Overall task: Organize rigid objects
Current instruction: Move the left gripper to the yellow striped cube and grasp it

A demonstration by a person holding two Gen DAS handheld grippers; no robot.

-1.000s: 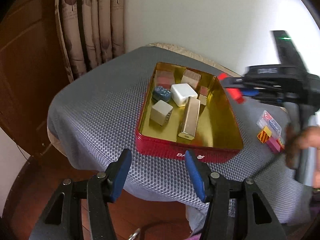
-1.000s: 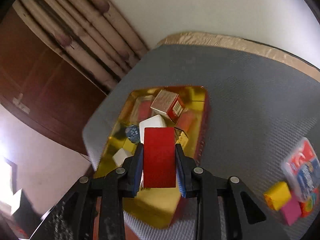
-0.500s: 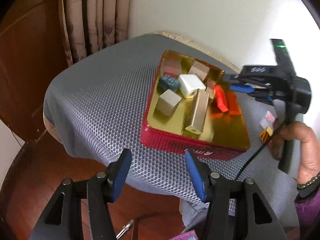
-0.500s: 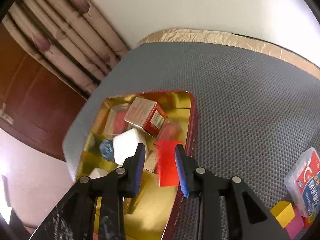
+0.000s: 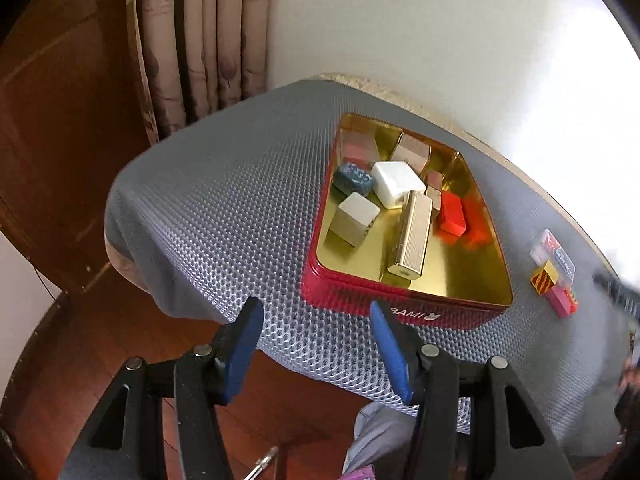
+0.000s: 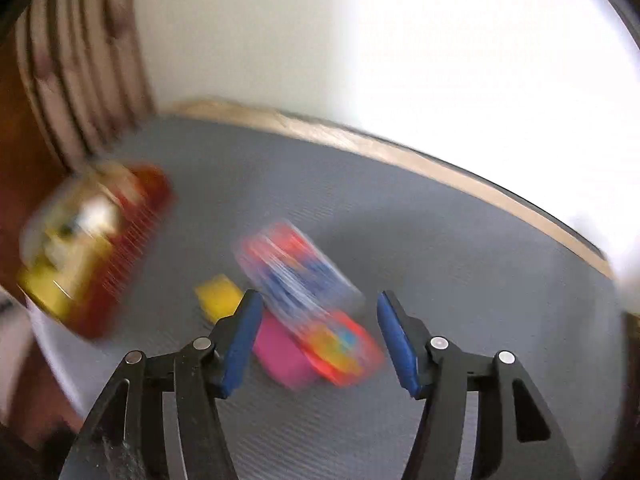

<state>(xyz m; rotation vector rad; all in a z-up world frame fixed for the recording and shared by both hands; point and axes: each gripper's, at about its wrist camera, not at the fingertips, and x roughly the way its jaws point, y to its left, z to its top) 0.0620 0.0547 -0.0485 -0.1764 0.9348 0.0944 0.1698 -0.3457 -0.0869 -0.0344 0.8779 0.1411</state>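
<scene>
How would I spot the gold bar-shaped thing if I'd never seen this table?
Find the red tin with the shiny gold inside, on the grey mat. The ribbed gold bar lies in it, between a white cube and a red block. It is the only long metallic piece.

Tin (image 5: 400, 296): on my table (image 5: 224, 216), toward its near edge.
In tin: bar (image 5: 412, 236) in the middle, cube (image 5: 354, 218) on its left, block (image 5: 452, 214) on its right.
Loose pieces (image 5: 554, 276): right of tin, on the tabletop.
</scene>
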